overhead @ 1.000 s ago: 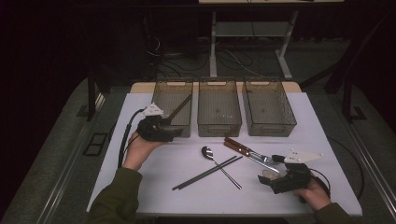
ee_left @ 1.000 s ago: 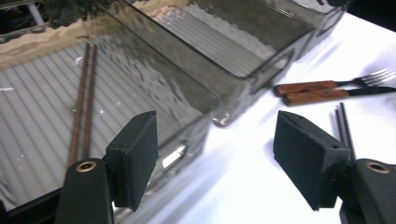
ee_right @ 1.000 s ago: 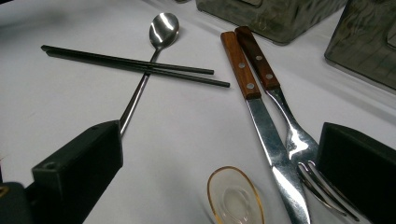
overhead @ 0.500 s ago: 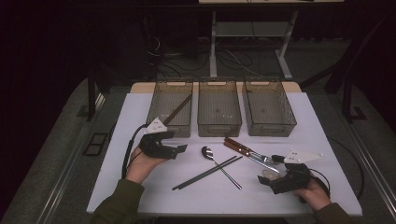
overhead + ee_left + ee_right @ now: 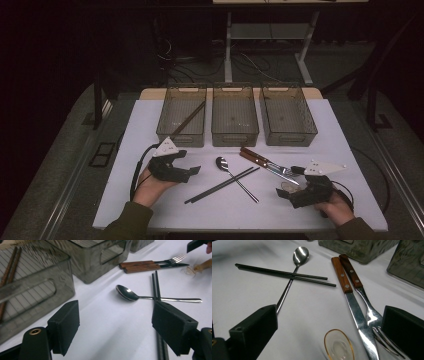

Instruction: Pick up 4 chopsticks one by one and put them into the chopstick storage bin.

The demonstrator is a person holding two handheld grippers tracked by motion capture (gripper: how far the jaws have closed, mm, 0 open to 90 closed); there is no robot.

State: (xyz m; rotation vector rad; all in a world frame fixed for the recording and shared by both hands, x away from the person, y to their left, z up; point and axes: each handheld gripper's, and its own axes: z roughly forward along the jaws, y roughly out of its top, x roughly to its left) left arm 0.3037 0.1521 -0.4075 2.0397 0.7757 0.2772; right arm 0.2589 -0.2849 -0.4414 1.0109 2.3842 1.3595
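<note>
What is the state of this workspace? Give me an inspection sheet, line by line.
Surface: white table, no spills seen.
Job's things: black chopsticks lie crossed over a spoon; three bins stand in a row at the back, with brown chopsticks in the left one.
Clutter: knife and fork lie side by side; a small glass dish sits by the fork's tines.
Grippers: left gripper has jaws that have just been opening, nothing between them; right gripper is open over the dish.
Cables: one trails from each gripper, both lying on the table.
Surroundings: dark floor, a desk frame and loose leads behind.
</note>
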